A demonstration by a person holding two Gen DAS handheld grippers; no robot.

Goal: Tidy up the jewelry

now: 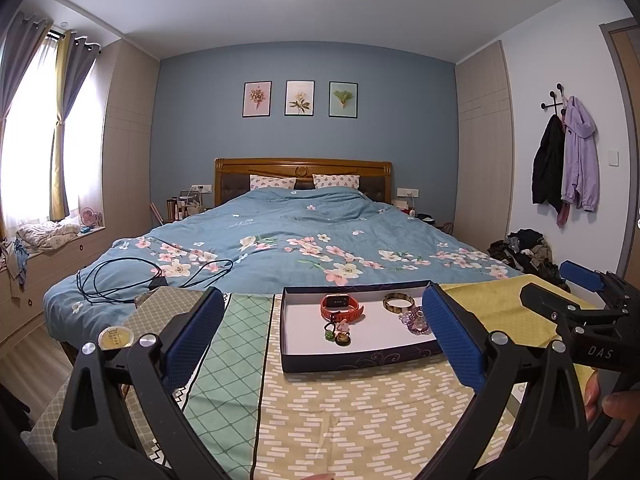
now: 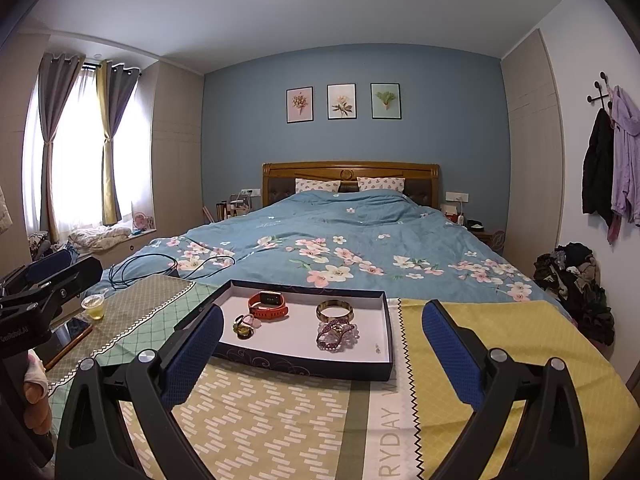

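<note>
Tray (image 2: 387, 336): on the patterned cloth (image 2: 280, 412), ahead of my grippers. Contents: red watch (image 2: 269, 305), bangle (image 2: 334, 310), bead bracelets (image 2: 337, 335), rings (image 2: 243, 327). My left gripper (image 1: 320, 340) and right gripper (image 2: 322, 354): jaws spread, empty, short of the tray.

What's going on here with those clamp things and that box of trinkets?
A person holds two blue-padded grippers, left and right, both open and empty, above a patterned tablecloth. Ahead sits a shallow dark-blue box holding an orange watch, a gold bangle, purple bead bracelets and small rings. Nothing is picked up yet.
</note>
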